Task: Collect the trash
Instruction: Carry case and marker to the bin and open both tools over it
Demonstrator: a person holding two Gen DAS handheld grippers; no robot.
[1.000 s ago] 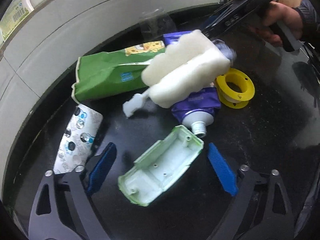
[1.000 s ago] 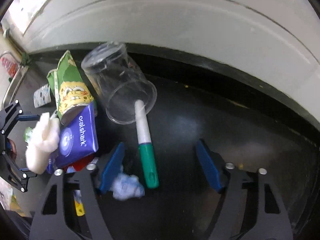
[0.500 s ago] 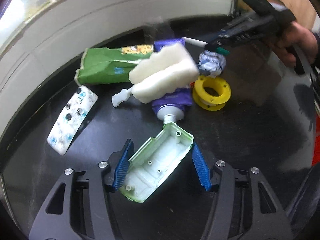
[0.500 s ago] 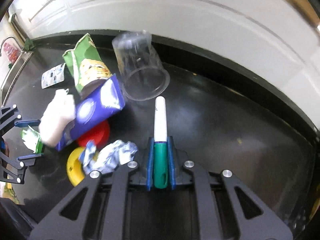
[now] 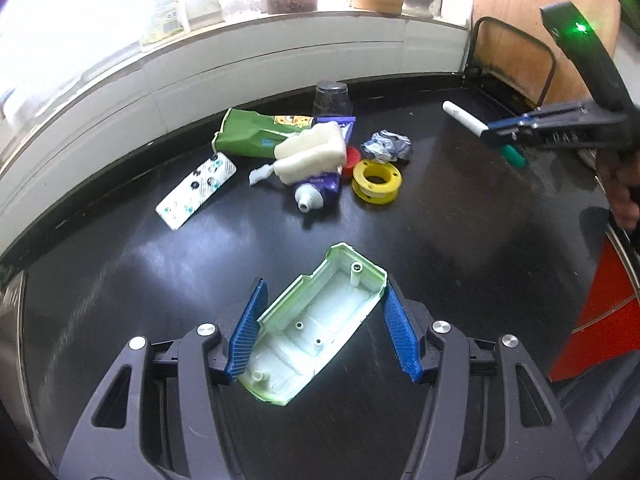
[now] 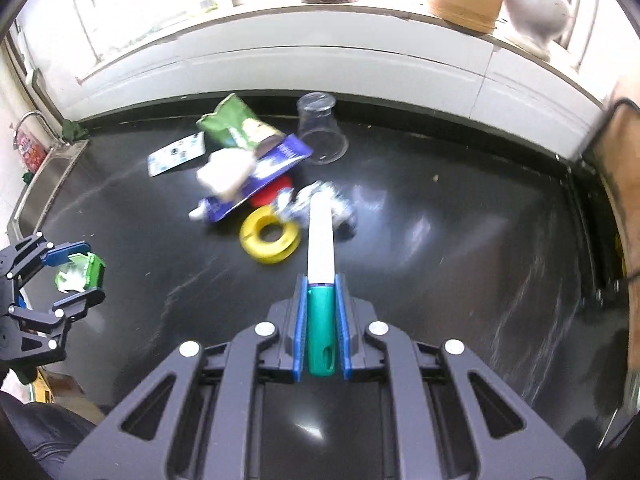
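Black and glossy, the worktop runs back to a white tiled upstand below a bright window ledge, with a sink at its left end in the right wrist view and a dark wire-framed stand at its right end in the left wrist view. Wide bare stretches lie to the right of the litter and in front of it. The left gripper has its blue fingers about half apart, pressed on the sides of a pale green plastic shell, hollow side up, its long axis slanting from lower left to upper right. The right gripper is almost fully closed on the green cap of a marker, whose white barrel points forward along the fingers toward the heap. That heap sits near the back edge: a green snack bag, a white foam block on a purple tube, a yellow ring, crumpled foil, a blister pack lying apart to the left, and a clear cup on its side, mouth facing forward.
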